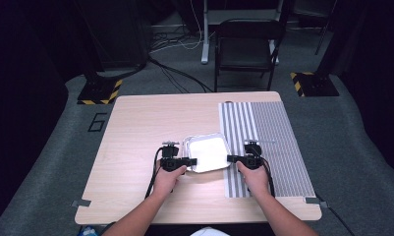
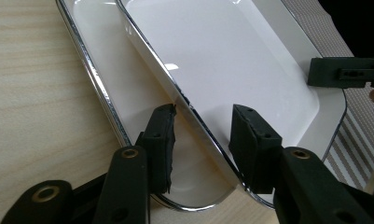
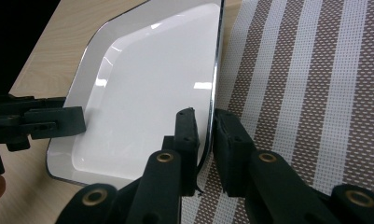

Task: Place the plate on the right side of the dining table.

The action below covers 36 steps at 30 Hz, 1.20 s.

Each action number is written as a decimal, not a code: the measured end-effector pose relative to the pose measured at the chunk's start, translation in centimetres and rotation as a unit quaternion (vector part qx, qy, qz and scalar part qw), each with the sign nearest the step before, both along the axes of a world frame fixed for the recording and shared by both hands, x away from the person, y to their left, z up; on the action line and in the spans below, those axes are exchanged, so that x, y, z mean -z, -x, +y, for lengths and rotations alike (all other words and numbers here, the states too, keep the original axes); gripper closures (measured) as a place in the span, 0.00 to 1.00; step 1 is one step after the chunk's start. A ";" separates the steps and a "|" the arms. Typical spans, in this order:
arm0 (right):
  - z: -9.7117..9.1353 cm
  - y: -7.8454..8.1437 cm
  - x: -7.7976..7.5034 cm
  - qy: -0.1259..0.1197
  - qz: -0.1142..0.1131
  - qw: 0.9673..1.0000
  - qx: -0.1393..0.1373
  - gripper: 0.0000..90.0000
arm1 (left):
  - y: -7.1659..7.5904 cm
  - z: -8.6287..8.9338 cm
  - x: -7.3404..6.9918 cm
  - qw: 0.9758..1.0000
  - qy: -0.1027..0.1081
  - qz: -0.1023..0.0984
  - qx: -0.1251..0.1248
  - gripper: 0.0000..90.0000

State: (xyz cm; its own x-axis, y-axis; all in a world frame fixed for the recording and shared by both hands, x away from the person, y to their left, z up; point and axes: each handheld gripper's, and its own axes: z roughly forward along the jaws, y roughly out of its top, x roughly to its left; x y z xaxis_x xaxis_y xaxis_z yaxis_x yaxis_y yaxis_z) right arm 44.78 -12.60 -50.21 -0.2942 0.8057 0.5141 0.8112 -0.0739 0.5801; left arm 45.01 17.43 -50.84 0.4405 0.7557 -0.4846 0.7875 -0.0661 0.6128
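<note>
Two white trays with chrome rims lie nested on the wooden table [image 1: 145, 123]. The upper tray [image 1: 208, 152] [image 2: 222, 56] [image 3: 142, 93] sits tilted over the lower tray [image 2: 105, 70]. My left gripper [image 1: 192, 161] [image 2: 204, 114] straddles the upper tray's near rim, with a gap on each side between the pads and the rim, so it is open. My right gripper [image 1: 230, 159] [image 3: 204, 114] is shut on the opposite rim of the upper tray, at the edge of the striped mat [image 1: 268, 142] [image 3: 315, 93].
The grey striped placemat covers the right part of the table. A black folding chair [image 1: 246, 46] and cables stand on the floor beyond the far edge. Bare wood lies to the left of and behind the trays.
</note>
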 end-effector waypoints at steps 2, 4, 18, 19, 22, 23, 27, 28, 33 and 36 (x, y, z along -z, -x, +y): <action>0.0 0.0 0.1 0.001 0.000 1.000 0.000 0.88 | 0.0 0.0 0.0 1.000 0.003 0.001 -0.001 0.68; -0.1 0.0 0.1 -0.003 0.000 1.000 0.000 0.88 | 0.0 0.2 0.0 1.000 0.010 0.006 -0.004 0.71; -0.1 0.7 0.5 -0.033 0.015 0.999 0.001 0.86 | -0.1 0.4 0.0 1.000 0.005 -0.003 0.003 0.72; -0.2 0.8 0.5 -0.030 0.015 0.999 0.002 0.86 | 0.0 0.2 0.0 1.000 0.006 -0.003 0.002 0.72; -0.2 0.9 0.6 -0.028 0.014 1.000 0.003 0.87 | 0.1 0.1 -0.1 1.000 -0.002 -0.009 0.008 0.72; -0.2 1.0 0.7 -0.030 0.014 0.999 0.004 0.87 | 0.1 0.1 -0.2 1.000 -0.004 -0.011 0.009 0.72; -0.3 1.1 0.7 -0.029 0.010 1.000 0.004 0.87 | 0.1 0.0 -0.2 1.000 -0.010 -0.016 0.013 0.72; -0.3 1.0 0.7 -0.029 0.009 1.000 0.004 0.87 | 0.1 0.0 -0.2 1.000 -0.010 -0.016 0.013 0.72; -0.4 1.0 0.7 -0.028 0.006 1.000 0.003 0.87 | -0.2 0.1 -0.2 1.000 -0.006 -0.009 0.012 0.72; -0.4 0.9 0.7 -0.029 0.005 1.000 0.001 0.87 | -0.2 0.1 -0.3 1.000 -0.007 -0.009 0.013 0.73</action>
